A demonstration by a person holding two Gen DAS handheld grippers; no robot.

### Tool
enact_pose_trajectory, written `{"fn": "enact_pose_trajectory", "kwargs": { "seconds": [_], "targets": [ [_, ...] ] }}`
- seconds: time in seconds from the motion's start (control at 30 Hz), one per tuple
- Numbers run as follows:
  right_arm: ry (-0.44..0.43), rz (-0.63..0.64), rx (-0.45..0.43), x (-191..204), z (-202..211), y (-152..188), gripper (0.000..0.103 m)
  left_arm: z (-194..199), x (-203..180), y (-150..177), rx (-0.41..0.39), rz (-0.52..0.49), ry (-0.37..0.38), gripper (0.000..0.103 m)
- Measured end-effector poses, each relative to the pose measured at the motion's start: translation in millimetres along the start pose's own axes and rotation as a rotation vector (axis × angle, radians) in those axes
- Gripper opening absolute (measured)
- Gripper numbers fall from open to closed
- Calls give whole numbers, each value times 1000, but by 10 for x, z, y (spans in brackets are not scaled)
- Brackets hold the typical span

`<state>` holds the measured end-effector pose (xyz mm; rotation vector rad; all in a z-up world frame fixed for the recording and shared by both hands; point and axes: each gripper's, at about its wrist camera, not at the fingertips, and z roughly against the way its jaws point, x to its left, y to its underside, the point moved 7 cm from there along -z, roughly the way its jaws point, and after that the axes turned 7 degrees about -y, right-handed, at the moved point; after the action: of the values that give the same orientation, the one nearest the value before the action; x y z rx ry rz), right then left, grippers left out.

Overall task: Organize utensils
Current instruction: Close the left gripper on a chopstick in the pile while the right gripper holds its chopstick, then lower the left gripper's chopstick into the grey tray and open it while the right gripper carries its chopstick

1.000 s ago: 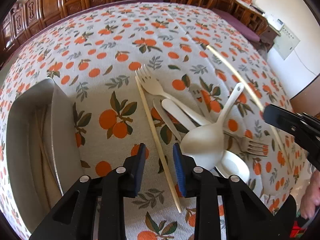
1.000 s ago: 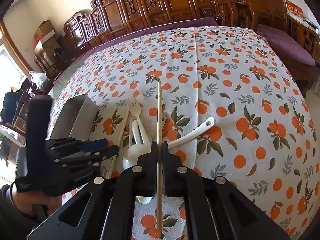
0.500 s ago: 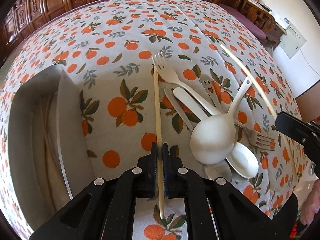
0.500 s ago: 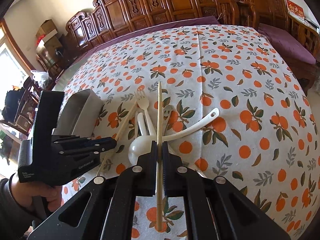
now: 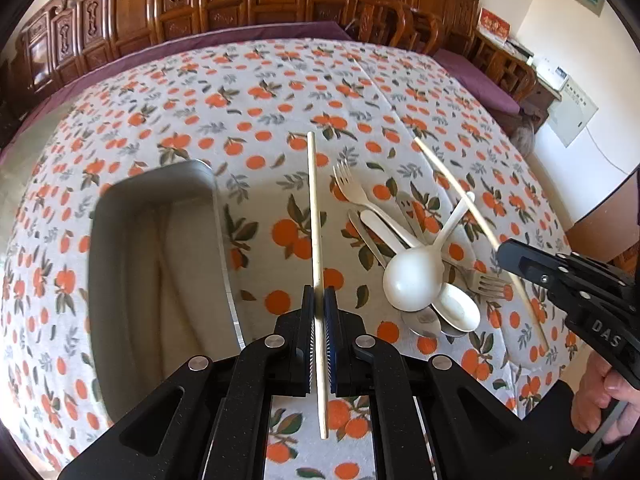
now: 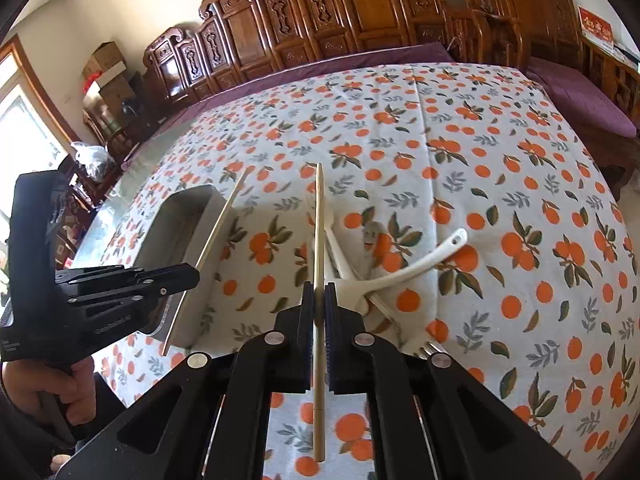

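Note:
My left gripper (image 5: 319,300) is shut on a pale chopstick (image 5: 314,216) and holds it above the tablecloth, right of a metal tray (image 5: 120,264). My right gripper (image 6: 319,296) is shut on a second chopstick (image 6: 318,232), also lifted; it shows at the right of the left wrist view (image 5: 460,188). Below lies a pile of utensils: a white ladle spoon (image 5: 416,276), a smaller white spoon (image 5: 458,310), a white fork (image 5: 352,188), a metal fork (image 5: 486,280) and a metal spoon (image 5: 424,320). The tray holds several chopsticks, blurred.
The table wears an orange-print cloth (image 5: 280,92). Carved wooden chairs (image 6: 360,12) line the far side. The tray (image 6: 180,236) stands left of the pile, with the left gripper (image 6: 188,274) beside it.
My left gripper closed on the chopstick that lay on the cloth and lifted it. Both grippers have risen away from the table, each with a chopstick.

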<state>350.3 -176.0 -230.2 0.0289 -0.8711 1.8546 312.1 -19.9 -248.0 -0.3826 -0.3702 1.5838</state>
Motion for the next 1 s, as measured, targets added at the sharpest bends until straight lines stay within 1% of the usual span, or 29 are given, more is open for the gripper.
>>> {"fn": "enact_pose_trajectory", "kwargs": {
  "seconds": [0.3, 0.5, 0.8, 1.0],
  "targets": [
    [-32, 37, -9, 320, -25, -113, 6, 276, 191, -70, -52, 5, 9, 4],
    [-53, 61, -1, 531, -98, -118, 6, 353, 360, -52, -68, -6, 14, 4],
    [-70, 81, 21, 709, -187, -66, 6, 271, 744, -1, -60, 0, 19, 4],
    [-74, 84, 30, 748, -233, -49, 6, 89, 968, 63, -21, 19, 4, 4]
  ]
}}
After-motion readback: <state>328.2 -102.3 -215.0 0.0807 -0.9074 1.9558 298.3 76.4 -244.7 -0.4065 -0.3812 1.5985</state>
